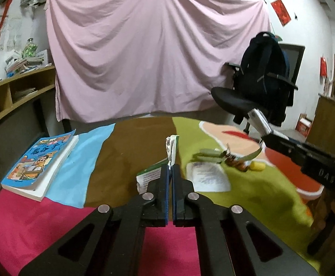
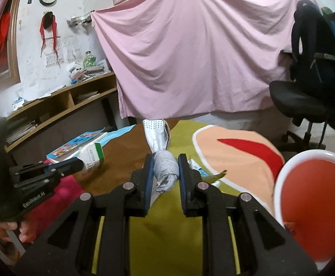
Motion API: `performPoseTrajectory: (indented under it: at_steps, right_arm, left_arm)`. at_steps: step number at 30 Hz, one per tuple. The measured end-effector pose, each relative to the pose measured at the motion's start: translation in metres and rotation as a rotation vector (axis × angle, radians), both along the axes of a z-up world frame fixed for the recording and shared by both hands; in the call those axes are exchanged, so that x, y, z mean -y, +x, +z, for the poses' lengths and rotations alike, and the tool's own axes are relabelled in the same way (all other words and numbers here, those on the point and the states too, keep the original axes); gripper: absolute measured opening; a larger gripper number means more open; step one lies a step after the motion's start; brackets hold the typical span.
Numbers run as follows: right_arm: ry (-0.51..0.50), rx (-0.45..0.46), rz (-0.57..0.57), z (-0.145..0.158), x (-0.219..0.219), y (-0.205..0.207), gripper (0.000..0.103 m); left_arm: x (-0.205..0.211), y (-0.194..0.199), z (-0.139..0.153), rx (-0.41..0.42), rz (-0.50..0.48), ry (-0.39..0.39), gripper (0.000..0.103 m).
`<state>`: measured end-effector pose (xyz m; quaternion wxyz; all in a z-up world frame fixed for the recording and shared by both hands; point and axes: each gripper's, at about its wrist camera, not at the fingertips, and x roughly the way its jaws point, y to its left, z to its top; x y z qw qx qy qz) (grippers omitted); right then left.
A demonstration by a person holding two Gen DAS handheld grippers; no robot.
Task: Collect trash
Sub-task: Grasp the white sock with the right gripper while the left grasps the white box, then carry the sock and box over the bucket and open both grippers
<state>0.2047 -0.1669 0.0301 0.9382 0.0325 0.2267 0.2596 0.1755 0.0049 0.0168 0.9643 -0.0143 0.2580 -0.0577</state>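
**Both grippers loaded, drop-off next**

Right now it's mid-collection. Left gripper (image 1: pixel 170 166) has jaws pressed nearly together, pinching a flattened green-and-white carton (image 1: pixel 172 148) by its edge, held above the table. Right gripper (image 2: pixel 166 169) squeezes a crumpled silver-grey wrapper (image 2: pixel 164 168) btwn its pads, lifted clear of the cloth. Red bowl (image 2: pixel 314 207) w/ white rim sits just right of the right gripper, prob the dump spot, though that's a guess. Still on the tablecloth (image 1: pixel 248 191): white paper slip (image 1: pixel 207 177), green peel scraps (image 1: pixel 210 154), small yellow piece (image 1: pixel 257 166). Next move: swing the wrapper over the bowl & release, then the carton.
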Motion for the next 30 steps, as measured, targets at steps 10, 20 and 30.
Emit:
performPoseTrajectory:
  at_steps: [10, 20, 30]
  right_arm:
    - [0.065, 0.148, -0.114, 0.027, 0.055, -0.023, 0.051]
    - [0.138, 0.159, -0.299, 0.034, 0.134, -0.027, 0.051]
    - [0.186, 0.09, -0.446, 0.026, 0.19, -0.021, 0.052]
  left_arm:
    - [0.052, -0.007, 0.05, 0.146, -0.083, -0.039, 0.001]
    - [0.133, 0.009, 0.074, 0.189, -0.257, -0.039, 0.001]
    - [0.201, 0.037, 0.069, 0.123, -0.4, -0.076, 0.001]
